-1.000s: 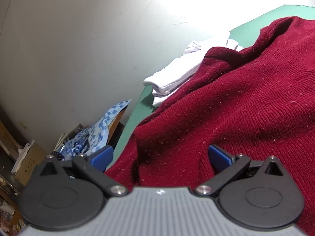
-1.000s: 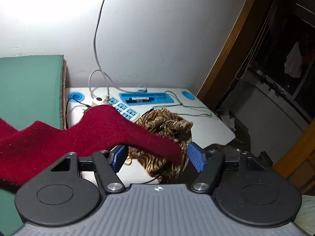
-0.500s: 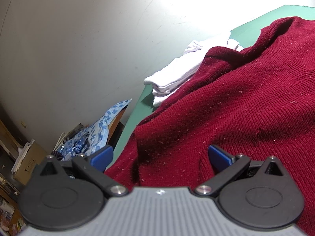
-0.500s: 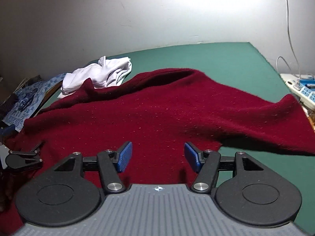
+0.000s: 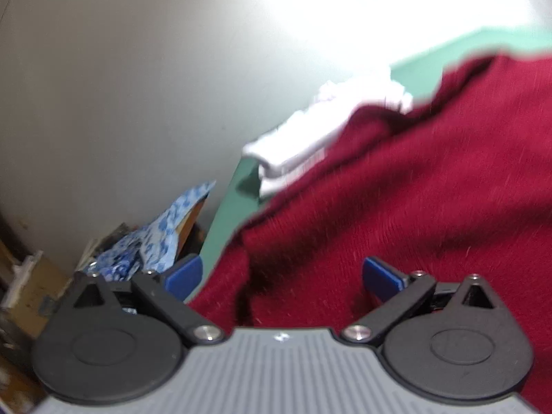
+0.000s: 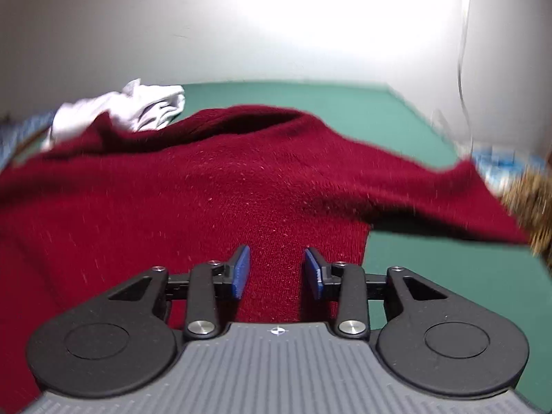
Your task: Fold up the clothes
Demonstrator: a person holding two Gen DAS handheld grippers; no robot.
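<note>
While the left tool gapes wide over the red sweater, the right tool hangs half-open, grasping nothing.

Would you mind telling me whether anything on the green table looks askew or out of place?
The red sweater lies rumpled rather than flat, and one end stretches right, past the edge of the green table. Its far left part overlaps a crumpled white garment.

Two low, close wrist views sharing the red sweater
</note>
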